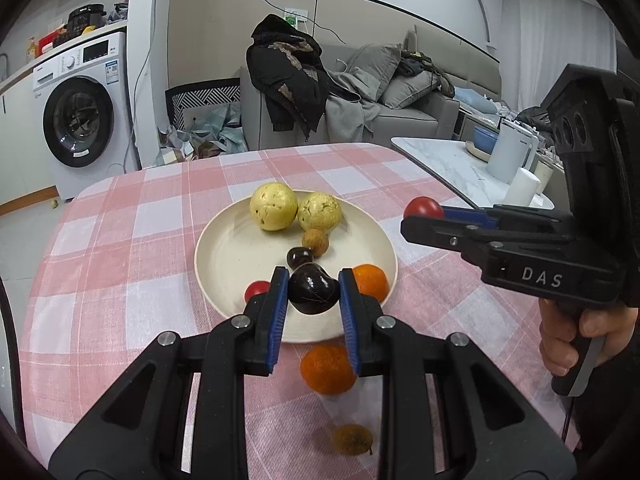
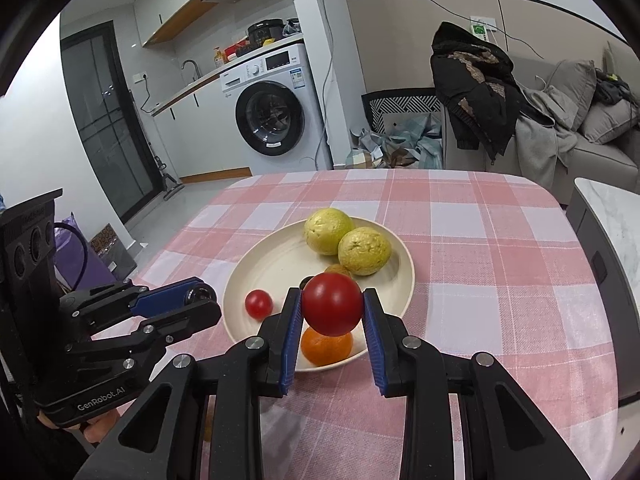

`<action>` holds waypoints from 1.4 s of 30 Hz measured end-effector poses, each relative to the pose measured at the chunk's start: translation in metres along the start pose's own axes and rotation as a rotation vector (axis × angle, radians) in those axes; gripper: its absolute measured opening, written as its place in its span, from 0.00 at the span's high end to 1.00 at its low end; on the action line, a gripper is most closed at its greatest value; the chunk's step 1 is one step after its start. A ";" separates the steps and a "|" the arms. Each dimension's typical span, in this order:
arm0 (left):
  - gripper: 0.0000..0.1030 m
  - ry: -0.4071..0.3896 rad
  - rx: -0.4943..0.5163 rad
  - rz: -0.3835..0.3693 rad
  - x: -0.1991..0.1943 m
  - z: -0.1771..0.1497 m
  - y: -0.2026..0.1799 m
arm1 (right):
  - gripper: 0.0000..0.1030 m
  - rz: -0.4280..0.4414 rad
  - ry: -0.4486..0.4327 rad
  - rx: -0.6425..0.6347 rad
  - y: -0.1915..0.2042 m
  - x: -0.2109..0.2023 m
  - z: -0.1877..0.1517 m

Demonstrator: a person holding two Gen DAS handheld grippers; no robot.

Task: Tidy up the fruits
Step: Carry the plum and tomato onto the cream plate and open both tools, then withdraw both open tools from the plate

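My left gripper [image 1: 314, 290] is shut on a dark purple fruit [image 1: 313, 294], held above the near part of the cream plate [image 1: 232, 256]. My right gripper [image 2: 332, 306] is shut on a red tomato [image 2: 332, 309] over the plate's [image 2: 256, 264] near rim. On the plate lie two yellow-green fruits [image 1: 274, 207] [image 1: 320, 211], a small brown fruit [image 1: 315, 242], a dark fruit [image 1: 299, 257], a small red tomato [image 1: 257, 291] and an orange [image 1: 370, 283]. Another orange [image 1: 328, 369] and a small brown fruit [image 1: 353, 439] lie on the cloth in front of the plate.
The table carries a pink checked cloth [image 1: 120, 264]. A marble side table [image 1: 444, 164] with a white kettle [image 1: 510, 152] and cups stands at the right. A washing machine [image 1: 80, 116] and a sofa [image 1: 360, 108] with clothes lie beyond.
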State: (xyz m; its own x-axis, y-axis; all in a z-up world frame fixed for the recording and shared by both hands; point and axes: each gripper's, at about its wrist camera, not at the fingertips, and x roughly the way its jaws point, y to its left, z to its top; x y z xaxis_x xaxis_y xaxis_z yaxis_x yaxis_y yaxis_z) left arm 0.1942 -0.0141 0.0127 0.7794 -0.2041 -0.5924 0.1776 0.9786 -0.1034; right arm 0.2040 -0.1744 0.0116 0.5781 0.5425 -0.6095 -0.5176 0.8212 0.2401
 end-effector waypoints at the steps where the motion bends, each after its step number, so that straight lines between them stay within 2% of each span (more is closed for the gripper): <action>1: 0.78 0.002 -0.002 0.000 0.003 0.002 0.000 | 0.70 -0.003 0.001 0.008 -0.002 0.002 0.001; 8: 0.78 0.026 -0.004 0.033 0.027 0.001 0.002 | 0.70 -0.010 0.037 0.058 -0.015 0.020 -0.005; 16: 0.78 0.055 -0.013 0.026 0.047 -0.006 0.009 | 0.70 -0.033 0.065 0.101 -0.028 0.038 -0.010; 28: 0.78 0.085 -0.004 0.032 0.062 -0.013 0.010 | 0.70 -0.038 0.079 0.081 -0.026 0.048 -0.012; 33: 0.76 0.080 0.009 0.037 0.058 -0.013 0.009 | 0.64 -0.037 0.060 0.074 -0.026 0.042 -0.012; 35: 0.68 0.070 0.010 0.035 0.053 -0.013 0.010 | 0.58 -0.045 0.040 0.066 -0.025 0.036 -0.011; 36: 0.57 0.062 0.011 0.041 0.049 -0.013 0.010 | 0.54 -0.045 0.030 0.064 -0.025 0.032 -0.011; 37: 0.44 0.054 0.011 0.045 0.045 -0.013 0.011 | 0.46 -0.048 0.023 0.065 -0.025 0.030 -0.011; 38: 0.37 0.039 0.010 0.051 0.040 -0.013 0.011 | 0.37 -0.062 0.015 0.063 -0.025 0.026 -0.012; 39: 0.25 0.029 0.007 0.063 0.036 -0.013 0.012 | 0.32 -0.070 0.007 0.056 -0.024 0.023 -0.012; 40: 0.17 0.021 0.002 0.076 0.031 -0.014 0.012 | 0.22 -0.073 -0.003 0.041 -0.022 0.019 -0.013; 41: 0.16 0.011 -0.003 0.084 0.026 -0.014 0.013 | 0.10 -0.073 -0.005 0.032 -0.020 0.017 -0.013; 42: 0.16 0.010 -0.001 0.083 0.022 -0.015 0.013 | 0.06 -0.070 -0.008 0.026 -0.019 0.015 -0.013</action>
State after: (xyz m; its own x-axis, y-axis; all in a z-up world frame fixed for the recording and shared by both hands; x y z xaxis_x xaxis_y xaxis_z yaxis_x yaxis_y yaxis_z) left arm 0.2045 -0.0055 -0.0134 0.7856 -0.1222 -0.6065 0.1121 0.9922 -0.0547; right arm 0.2138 -0.1844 -0.0120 0.6175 0.4846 -0.6196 -0.4588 0.8617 0.2167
